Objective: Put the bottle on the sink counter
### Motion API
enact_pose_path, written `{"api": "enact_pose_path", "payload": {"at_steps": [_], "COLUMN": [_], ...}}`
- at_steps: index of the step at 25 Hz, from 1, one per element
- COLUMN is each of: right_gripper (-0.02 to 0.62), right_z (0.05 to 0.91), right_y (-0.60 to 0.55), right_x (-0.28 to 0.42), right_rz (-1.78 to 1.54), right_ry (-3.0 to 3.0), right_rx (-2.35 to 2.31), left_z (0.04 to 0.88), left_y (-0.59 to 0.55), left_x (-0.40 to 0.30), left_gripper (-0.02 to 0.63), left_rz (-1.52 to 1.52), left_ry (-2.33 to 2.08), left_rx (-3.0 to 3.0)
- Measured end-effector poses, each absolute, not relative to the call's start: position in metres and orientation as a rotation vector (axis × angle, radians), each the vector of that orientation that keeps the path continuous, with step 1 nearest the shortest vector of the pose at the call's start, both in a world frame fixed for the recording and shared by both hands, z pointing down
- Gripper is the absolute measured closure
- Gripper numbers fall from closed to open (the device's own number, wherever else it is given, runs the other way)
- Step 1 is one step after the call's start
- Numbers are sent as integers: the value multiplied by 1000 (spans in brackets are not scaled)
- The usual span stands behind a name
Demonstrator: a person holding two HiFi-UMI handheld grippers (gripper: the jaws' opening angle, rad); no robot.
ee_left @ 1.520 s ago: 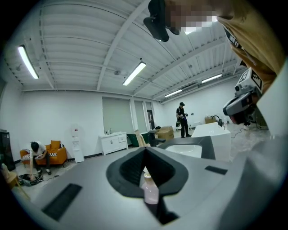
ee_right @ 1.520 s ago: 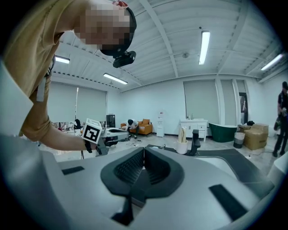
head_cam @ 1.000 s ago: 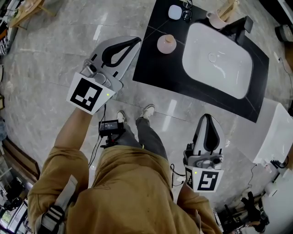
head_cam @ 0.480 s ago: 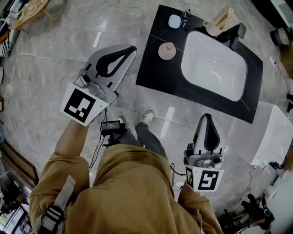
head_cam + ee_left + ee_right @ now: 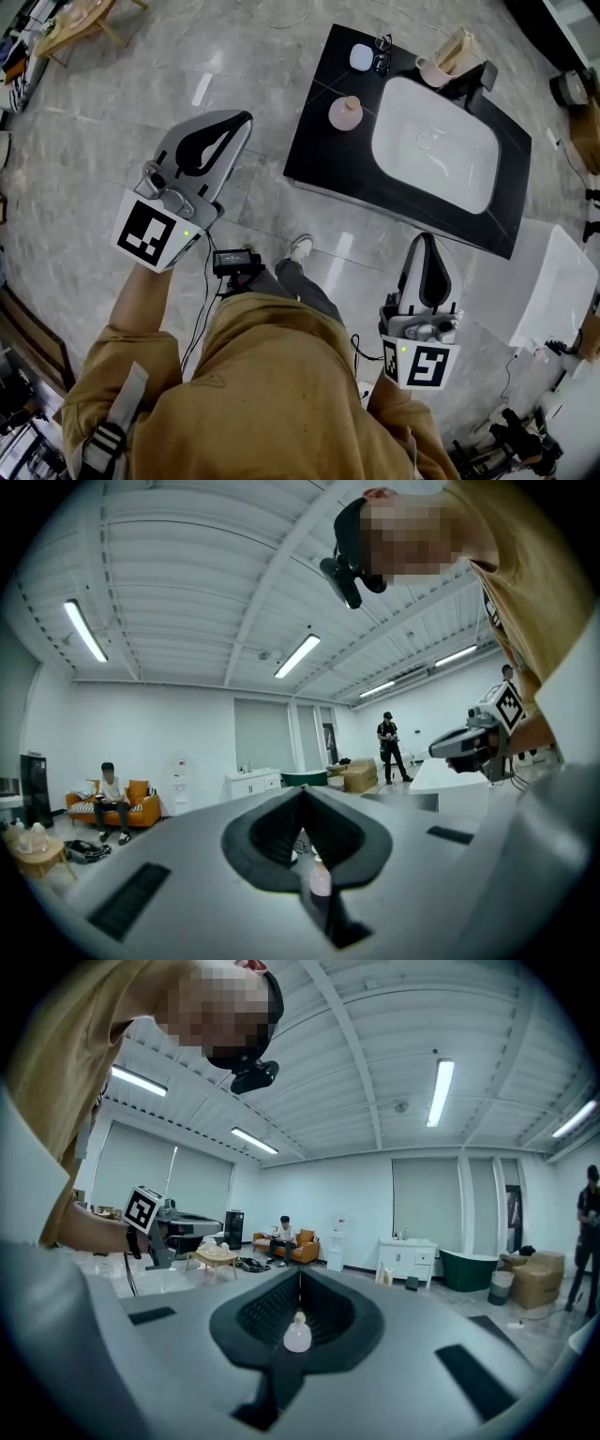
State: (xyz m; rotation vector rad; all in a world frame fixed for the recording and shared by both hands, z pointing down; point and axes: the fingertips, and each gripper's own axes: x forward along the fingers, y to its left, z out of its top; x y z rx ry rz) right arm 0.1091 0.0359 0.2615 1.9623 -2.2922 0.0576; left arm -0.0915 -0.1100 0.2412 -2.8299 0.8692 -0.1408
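The pink round bottle (image 5: pixel 345 112) stands upright on the black sink counter (image 5: pixel 314 150), left of the white basin (image 5: pixel 433 157). My left gripper (image 5: pixel 244 118) is shut and empty, held over the floor well left of the counter. My right gripper (image 5: pixel 424 238) is also shut and empty, near my hip below the counter's front edge. In the left gripper view the bottle (image 5: pixel 320 878) shows small and far off through the hollow below the closed tips of the left gripper (image 5: pixel 302 791). The right gripper view shows the bottle (image 5: pixel 297 1333) the same way below the right gripper (image 5: pixel 300 1274).
A small white dish (image 5: pixel 360 56), glasses (image 5: pixel 382 52), a pink cup (image 5: pixel 433 70) and a black faucet (image 5: pixel 473 80) sit at the counter's back. A white cabinet (image 5: pixel 553 286) stands right of it. People sit and stand far across the room.
My left gripper has drawn back to the left, away from the counter, and the counter now sits farther from it. The right gripper has held still.
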Motion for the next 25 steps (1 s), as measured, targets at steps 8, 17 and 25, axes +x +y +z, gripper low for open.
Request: {"api": "enact_pose_path", "payload": {"at_steps": [8, 17, 25], "right_gripper": [589, 589, 589], "right_z": [244, 231, 220], "right_y": [33, 29, 31], "right_x": [103, 98, 101], "right_rz": [0, -45, -85], "right_ry": [-2322, -2347, -2344], "right_rx": [1934, 1915, 1927], "left_z": [212, 188, 161], "left_y": [-90, -74, -56], "left_x": [-112, -134, -153], "left_gripper": [603, 603, 603], "left_rz": [-72, -51, 25], "left_ry": [972, 1027, 1059], "left_rx": [-2836, -2807, -2764]}}
